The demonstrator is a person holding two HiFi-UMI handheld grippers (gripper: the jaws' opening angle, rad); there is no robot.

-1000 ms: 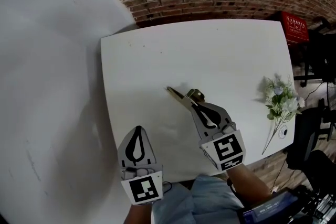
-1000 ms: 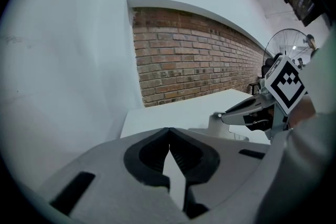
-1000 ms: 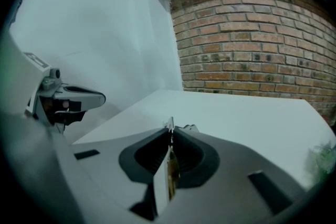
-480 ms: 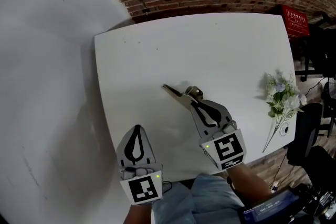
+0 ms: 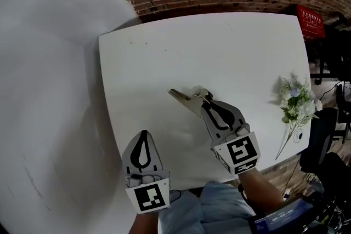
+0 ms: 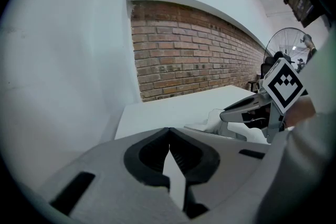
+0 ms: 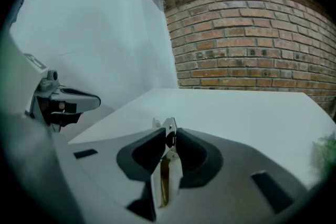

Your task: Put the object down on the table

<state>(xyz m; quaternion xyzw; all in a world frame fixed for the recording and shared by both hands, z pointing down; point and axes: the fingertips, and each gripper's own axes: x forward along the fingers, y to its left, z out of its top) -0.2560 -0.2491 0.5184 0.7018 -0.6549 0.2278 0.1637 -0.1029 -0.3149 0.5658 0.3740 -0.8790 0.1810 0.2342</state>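
Observation:
A slim metal tool with a gold-coloured part lies on the white table, its pointed end aimed far left. My right gripper is at its near end. In the right gripper view the tool stands between the jaws, which are opening; the pads no longer clamp it. My left gripper hovers at the table's near edge, left of the right one, shut and empty. Its jaws meet at the tip.
A bunch of white and green flowers lies at the table's right edge. A red box stands beyond the far right corner. A brick wall runs behind the table and a white wall to its left.
The right gripper's jaws have spread a little and the gripper has drawn slightly back toward me. The tool's tip has shifted a bit left. The left gripper has not moved.

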